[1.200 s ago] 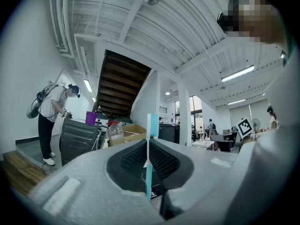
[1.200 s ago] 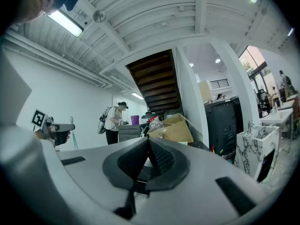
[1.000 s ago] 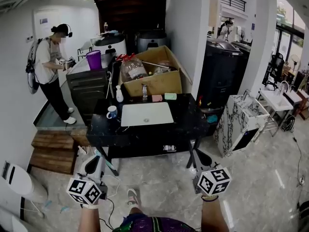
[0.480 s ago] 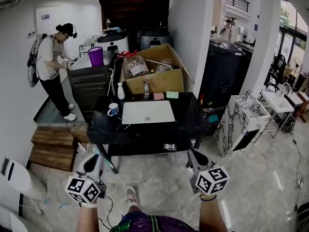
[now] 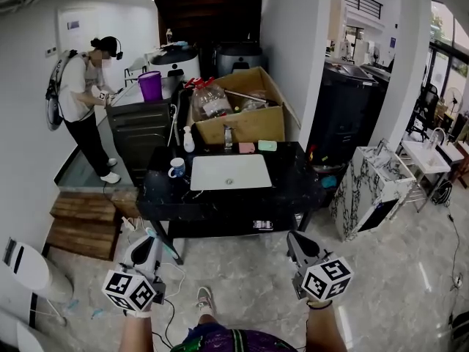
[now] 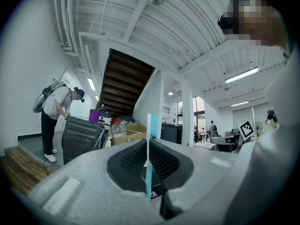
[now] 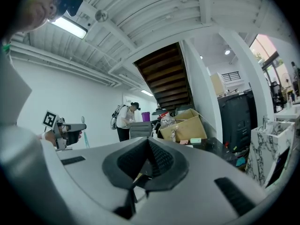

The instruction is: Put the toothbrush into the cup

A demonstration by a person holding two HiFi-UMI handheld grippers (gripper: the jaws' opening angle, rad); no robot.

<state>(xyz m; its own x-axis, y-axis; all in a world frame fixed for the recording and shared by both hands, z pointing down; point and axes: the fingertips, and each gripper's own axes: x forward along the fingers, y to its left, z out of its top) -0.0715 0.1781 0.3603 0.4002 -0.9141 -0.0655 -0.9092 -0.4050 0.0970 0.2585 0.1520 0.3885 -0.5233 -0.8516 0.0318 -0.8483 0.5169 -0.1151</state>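
Observation:
A teal and white toothbrush (image 6: 151, 125) stands upright between the jaws of my left gripper (image 6: 148, 161), which is shut on it, bristles on top. In the head view that left gripper (image 5: 144, 242) hangs low at the left, over the floor and short of the black table (image 5: 293, 189), with the toothbrush (image 5: 163, 243) slanting from it. The cup (image 5: 176, 169), a blue and white mug, stands on the table's left part beside a white sink basin (image 5: 230, 172). My right gripper (image 5: 294, 239) hangs low at the right, and its jaws (image 7: 149, 158) are shut with nothing in them.
A cardboard box (image 5: 242, 116) full of items, a spray bottle (image 5: 189, 139) and a tap stand behind the basin. A person (image 5: 84, 108) works at a dark cabinet at the back left. Wooden steps (image 5: 80, 226) lie left and a marble-patterned cabinet (image 5: 366, 196) stands right.
The head view has drifted a little, so the table and cup sit slightly lower and further right. Both grippers hold about the same places, the left still clamping the toothbrush.

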